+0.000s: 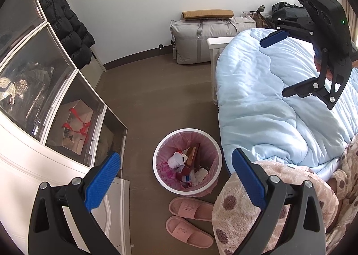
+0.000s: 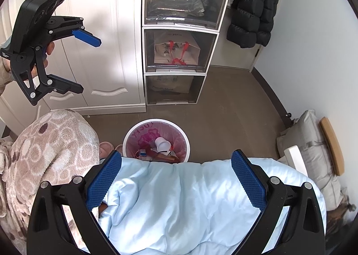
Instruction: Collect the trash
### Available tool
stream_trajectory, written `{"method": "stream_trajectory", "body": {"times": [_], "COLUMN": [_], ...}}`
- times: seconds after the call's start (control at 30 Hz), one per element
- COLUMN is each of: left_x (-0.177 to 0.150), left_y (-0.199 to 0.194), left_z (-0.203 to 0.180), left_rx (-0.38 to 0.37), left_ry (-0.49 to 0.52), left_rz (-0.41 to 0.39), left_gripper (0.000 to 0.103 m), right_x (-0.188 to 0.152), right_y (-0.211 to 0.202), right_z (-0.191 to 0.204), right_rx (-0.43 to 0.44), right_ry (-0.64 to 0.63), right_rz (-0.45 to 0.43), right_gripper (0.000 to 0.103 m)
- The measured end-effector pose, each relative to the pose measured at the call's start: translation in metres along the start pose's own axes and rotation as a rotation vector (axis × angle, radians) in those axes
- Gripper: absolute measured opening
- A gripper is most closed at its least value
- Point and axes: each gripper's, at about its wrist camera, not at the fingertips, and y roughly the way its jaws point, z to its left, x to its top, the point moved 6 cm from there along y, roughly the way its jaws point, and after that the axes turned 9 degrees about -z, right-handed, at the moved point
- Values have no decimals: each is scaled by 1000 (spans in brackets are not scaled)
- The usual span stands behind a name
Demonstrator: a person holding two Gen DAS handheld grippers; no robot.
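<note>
A white trash bin (image 1: 154,161) with a pink liner stands on the brown floor between the drawers and the bed. Inside it lie a white cup (image 1: 175,160), a brown box and some paper scraps. My left gripper (image 1: 175,156) hovers open and empty above the bin. My right gripper (image 1: 277,68) is held open over the bed with nothing between its fingers. From the right wrist view the bin (image 2: 128,140) shows beyond the quilt edge with the cup (image 2: 162,143) in it. There my right gripper (image 2: 176,156) is open, and the left gripper (image 2: 88,65) is up at the left.
A bed with a light blue quilt (image 1: 268,102) and a spotted fleece blanket (image 1: 241,221) borders the bin. Pink slippers (image 1: 190,209) lie beside it. A clear-fronted drawer tower (image 2: 179,53), a white wardrobe (image 2: 107,53), a black jacket (image 1: 64,20) and a grey storage bag (image 1: 201,35) line the walls.
</note>
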Motion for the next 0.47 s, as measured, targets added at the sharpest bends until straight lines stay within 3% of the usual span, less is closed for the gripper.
{"method": "stream_trajectory", "body": {"times": [0.47], "left_x": [1], "left_y": [1], "left_z": [-5], "left_rx": [-13], "left_ry": [18], "left_rz": [-6], "left_gripper": [98], "right_x": [1], "right_y": [2], "right_z": [2], "right_rx": [7], "right_ry": [-9], "right_rz": [4], "right_gripper": [96]}}
